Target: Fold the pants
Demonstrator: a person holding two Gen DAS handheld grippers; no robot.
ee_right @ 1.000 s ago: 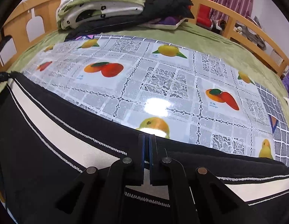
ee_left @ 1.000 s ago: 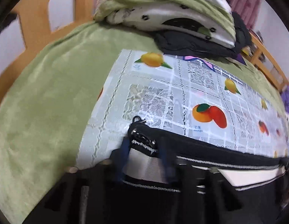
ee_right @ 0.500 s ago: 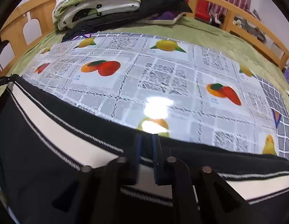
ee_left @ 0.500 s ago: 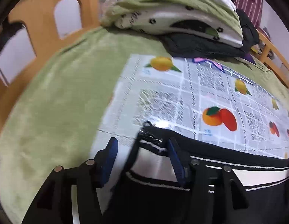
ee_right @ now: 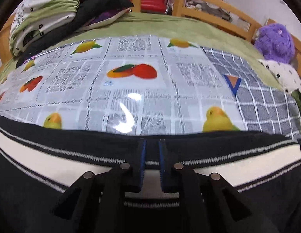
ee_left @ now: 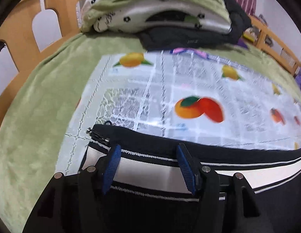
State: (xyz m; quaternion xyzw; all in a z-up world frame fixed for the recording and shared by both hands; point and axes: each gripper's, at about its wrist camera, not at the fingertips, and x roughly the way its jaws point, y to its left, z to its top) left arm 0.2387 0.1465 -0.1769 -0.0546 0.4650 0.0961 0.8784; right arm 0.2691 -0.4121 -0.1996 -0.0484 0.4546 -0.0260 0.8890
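Over the near edge of the bed, the left gripper (ee_left: 148,156) stood half open; its jaws had just been opening, and the blue pads (ee_left: 111,165) no longer pressed the cloth they had pinched a second before. The pants (ee_left: 189,174), black with a white side stripe, lay under and between the pads, released, the zipper-end corner (ee_left: 98,135) resting on the fruit-print plastic sheet (ee_left: 169,89).

The right gripper (ee_right: 152,155) showed a narrow gap, jaws slightly parted where a second before they had been closed on the stripe. Whether its pads (ee_right: 142,161) gripped the pants (ee_right: 72,155) any longer could not be told; the fabric looked flat beneath them rather than lifted. The right view had also shifted sideways along the garment, so that the grey checked cloth (ee_right: 267,104) and the purple plush toy (ee_right: 274,40) came into sight.

Outward: the pants stretched lengthwise across the sheet's near side, with the green blanket (ee_left: 39,101) beyond, stacked bedding (ee_left: 150,5) at the wooden headboard (ee_left: 59,2).

Judgement: the garment seemed laid down and let go, a placement or fold stroke finished. Next would likely be re-gripping for another fold, or smoothing.
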